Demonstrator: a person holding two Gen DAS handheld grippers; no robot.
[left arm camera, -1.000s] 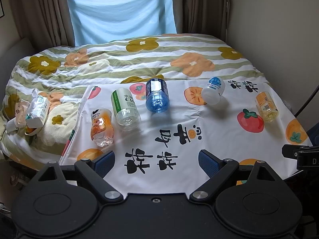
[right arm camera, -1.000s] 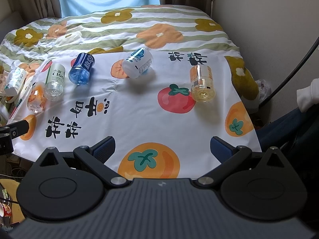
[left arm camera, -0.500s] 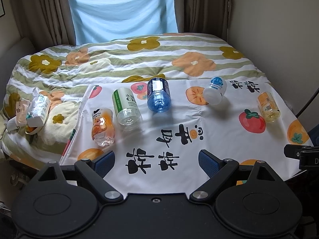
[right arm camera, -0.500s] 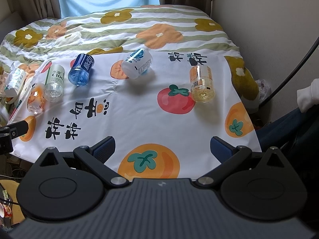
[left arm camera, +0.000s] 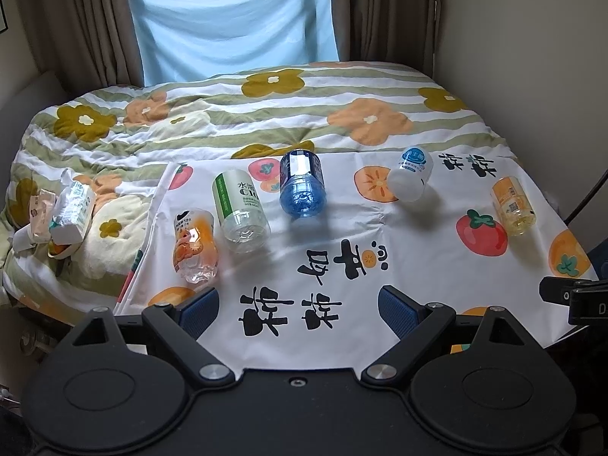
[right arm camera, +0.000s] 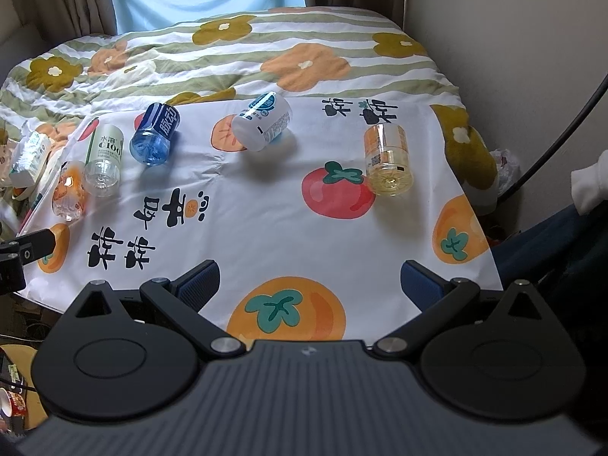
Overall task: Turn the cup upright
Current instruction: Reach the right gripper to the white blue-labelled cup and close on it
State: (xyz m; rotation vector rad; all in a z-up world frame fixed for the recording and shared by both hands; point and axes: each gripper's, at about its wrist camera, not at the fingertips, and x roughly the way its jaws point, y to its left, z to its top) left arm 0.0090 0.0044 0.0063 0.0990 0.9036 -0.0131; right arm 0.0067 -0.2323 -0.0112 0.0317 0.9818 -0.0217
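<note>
While lying sideways, the yellow cup [right arm camera: 387, 159] looks translucent.

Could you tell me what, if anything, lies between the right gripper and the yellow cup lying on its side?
Nothing visible does. Only bare printed cloth lies between the open right gripper and the yellow cup; the white cup lies well off to the left.

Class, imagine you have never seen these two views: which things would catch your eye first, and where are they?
Five cut-bottle cups lie tipped over on the fruit-print cloth: the blue cup and white cup toward the far edge, the yellow cup at the right. The clear green-labelled cup and orange cup lie side by side at the left. Both grippers' jaws stand open, empty.
</note>
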